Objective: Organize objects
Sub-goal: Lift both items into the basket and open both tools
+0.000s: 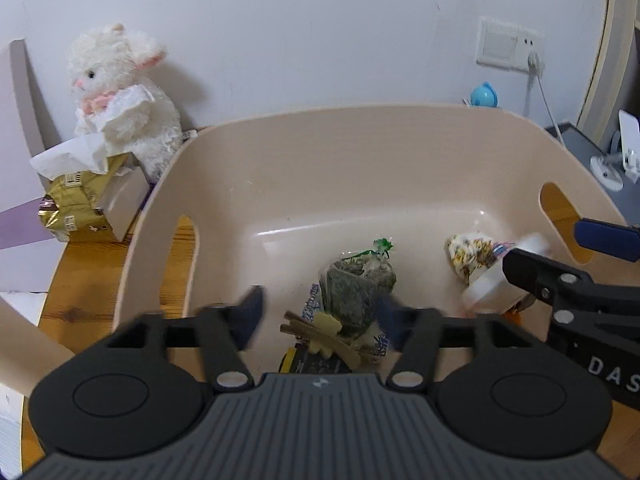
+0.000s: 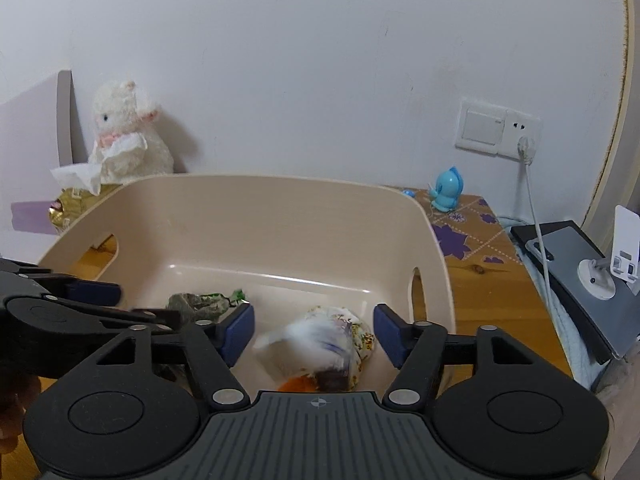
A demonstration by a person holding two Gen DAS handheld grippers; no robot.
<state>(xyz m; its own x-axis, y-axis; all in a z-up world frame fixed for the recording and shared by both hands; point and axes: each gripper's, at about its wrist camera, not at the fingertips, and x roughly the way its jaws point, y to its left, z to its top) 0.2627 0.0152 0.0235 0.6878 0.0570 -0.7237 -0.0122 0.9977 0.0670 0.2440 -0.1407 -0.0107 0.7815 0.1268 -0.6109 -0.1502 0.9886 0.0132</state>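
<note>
A beige bin (image 1: 280, 168) on the desk (image 1: 96, 264) holds a green packet (image 1: 358, 288); left gripper (image 1: 320, 316) fingers (image 1: 250, 316) spread above it.

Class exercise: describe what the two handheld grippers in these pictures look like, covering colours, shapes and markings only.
Both the left gripper and the right gripper have black angular linkage arms with silver pivot pins, round black discs, a ribbed grey centre plate and dark blue finger pads. White letters "DAS" mark the right one's side.

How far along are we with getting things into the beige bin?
Done: the beige bin holds a dark green packet, a floral bundle and snack sticks. In hand: nothing gripped; both the left claw and right claw are open over it, with a blurred white item between the right claw's fingers. Left outside: the gold tissue pack and blue toy.
</note>
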